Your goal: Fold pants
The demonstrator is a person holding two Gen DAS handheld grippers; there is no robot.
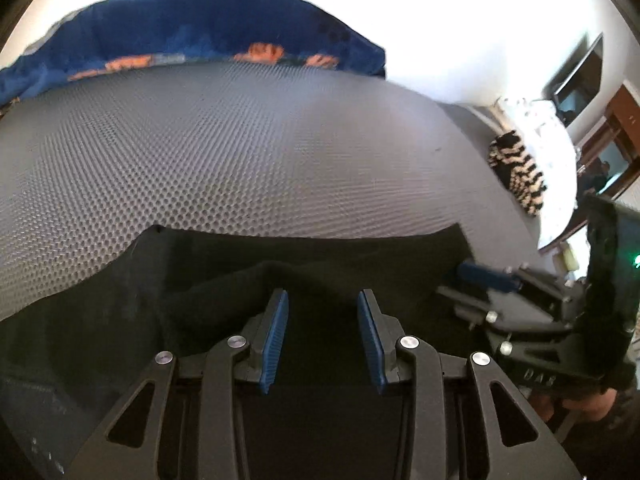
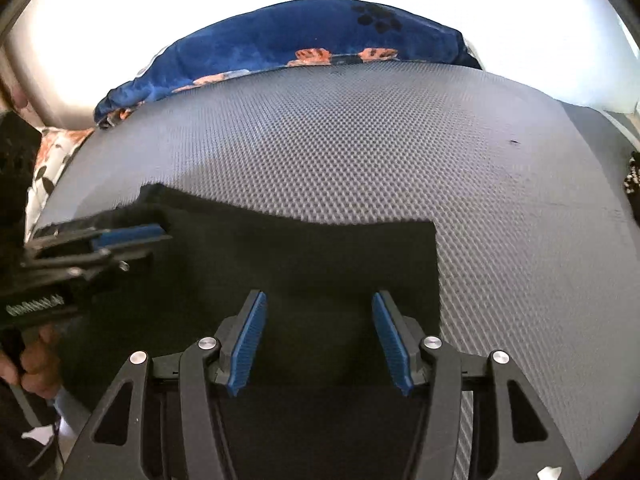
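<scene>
Pants (image 2: 328, 268): we see dark, matte, soft cloth lying flat on the mat, with a straight far edge and a square right corner; in the left wrist view the near layer bunches into a low ridge (image 1: 280, 272).
Mat (image 1: 240, 152): we read it as grey foam with a regular honeycomb dimple pattern, covering the surface under the pants; what carries it we cannot tell.
Left gripper (image 1: 322, 340): our jaws stand apart above the pants, blue ribbed pads (image 1: 274, 344) facing each other, nothing pinched between them.
Right gripper (image 2: 320, 340): our jaws are released too, parted a little wider, over the pants near their right edge; the pads clasp nothing.
Each gripper from the other side: the right gripper (image 1: 486, 276) shows at the right of the left view, the left gripper (image 2: 128, 236) at the left of the right view, both blurred.
Hand (image 2: 34, 364): we glimpse fingers around the left gripper's handle, cut off by the frame.
Blanket (image 2: 304, 40): plush blue, with orange and dark paw prints, heaped beyond the mat's far edge.
Striped cloth (image 1: 516, 172): fuzzy black and cream, at the mat's right side.
Hard to make out: the near part of the pants is hidden under both grippers; the background is washed out white.
</scene>
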